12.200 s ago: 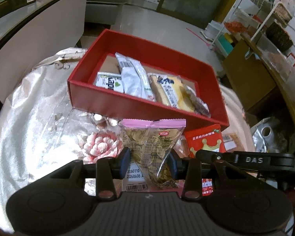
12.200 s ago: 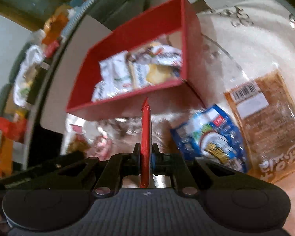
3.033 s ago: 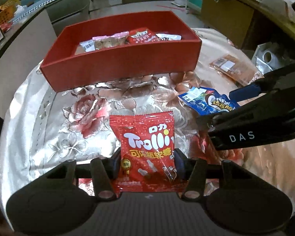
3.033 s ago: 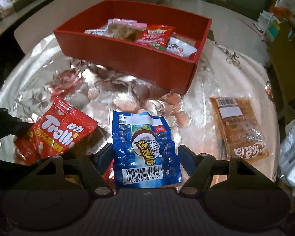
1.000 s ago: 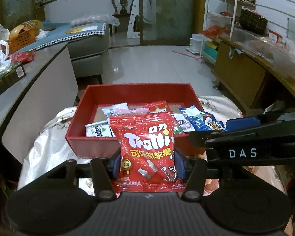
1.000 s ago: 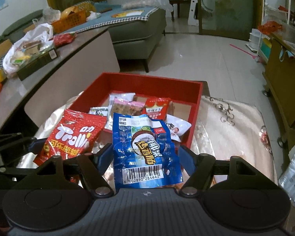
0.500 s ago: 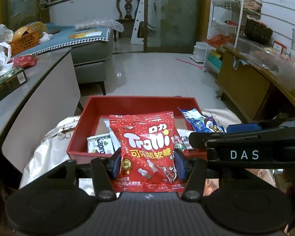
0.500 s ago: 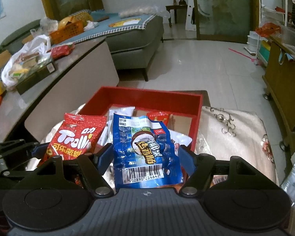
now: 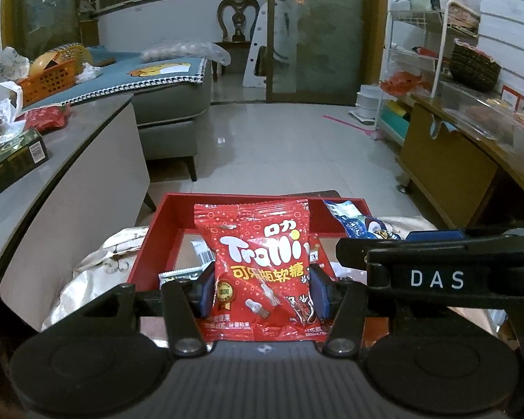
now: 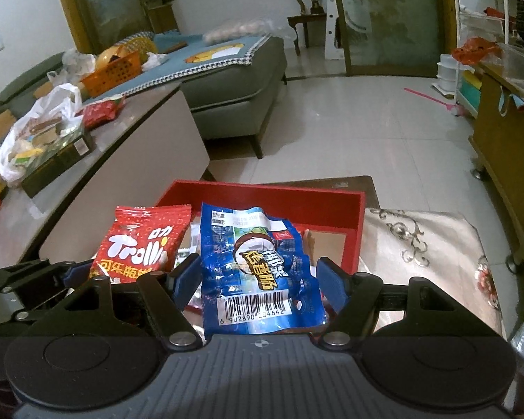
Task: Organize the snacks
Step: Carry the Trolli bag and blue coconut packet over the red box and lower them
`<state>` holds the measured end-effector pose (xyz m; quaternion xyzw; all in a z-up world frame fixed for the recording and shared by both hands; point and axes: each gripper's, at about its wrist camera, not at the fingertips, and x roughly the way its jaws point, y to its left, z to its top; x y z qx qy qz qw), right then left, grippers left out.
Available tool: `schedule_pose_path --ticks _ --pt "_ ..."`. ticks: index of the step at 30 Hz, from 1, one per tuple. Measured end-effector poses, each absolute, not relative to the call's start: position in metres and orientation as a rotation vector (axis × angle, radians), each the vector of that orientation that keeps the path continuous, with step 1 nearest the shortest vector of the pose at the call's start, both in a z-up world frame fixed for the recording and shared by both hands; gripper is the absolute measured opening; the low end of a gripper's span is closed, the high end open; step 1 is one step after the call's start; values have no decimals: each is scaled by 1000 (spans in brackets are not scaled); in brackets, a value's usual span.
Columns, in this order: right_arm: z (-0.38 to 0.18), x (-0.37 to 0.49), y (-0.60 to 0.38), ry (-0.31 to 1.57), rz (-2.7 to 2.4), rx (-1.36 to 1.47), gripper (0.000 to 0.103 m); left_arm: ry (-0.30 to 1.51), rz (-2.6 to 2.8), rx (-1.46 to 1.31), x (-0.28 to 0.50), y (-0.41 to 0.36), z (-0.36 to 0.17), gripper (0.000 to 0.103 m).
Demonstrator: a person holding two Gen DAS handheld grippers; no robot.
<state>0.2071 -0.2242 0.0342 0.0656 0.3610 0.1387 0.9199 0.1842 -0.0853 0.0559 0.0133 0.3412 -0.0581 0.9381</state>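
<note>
My left gripper (image 9: 262, 288) is shut on a red Trolli gummy bag (image 9: 258, 262) and holds it upright over the near side of the red box (image 9: 164, 230). My right gripper (image 10: 258, 281) is shut on a blue coconut snack bag (image 10: 258, 269), also held above the red box (image 10: 353, 209). The Trolli bag (image 10: 139, 244) and left gripper show at the left of the right wrist view. The blue bag (image 9: 356, 223) and right gripper show at the right of the left wrist view. Several snack packets lie in the box, mostly hidden by the held bags.
The box sits on a table with a shiny floral cloth (image 10: 419, 244). A grey counter (image 9: 70, 160) with boxes and bags runs along the left. A wooden cabinet (image 9: 447, 167) stands at the right. A sofa (image 10: 234, 80) lies beyond.
Both grippers have risen and tilted up with their bags, moving further over the red box. The box now sits lower and smaller in both views.
</note>
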Motion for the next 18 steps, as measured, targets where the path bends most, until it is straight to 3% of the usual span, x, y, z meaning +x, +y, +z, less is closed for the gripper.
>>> schedule_pose_path --ticks 18 --pt "23 243 -214 760 287 138 77 727 -85 13 231 -86 33 46"
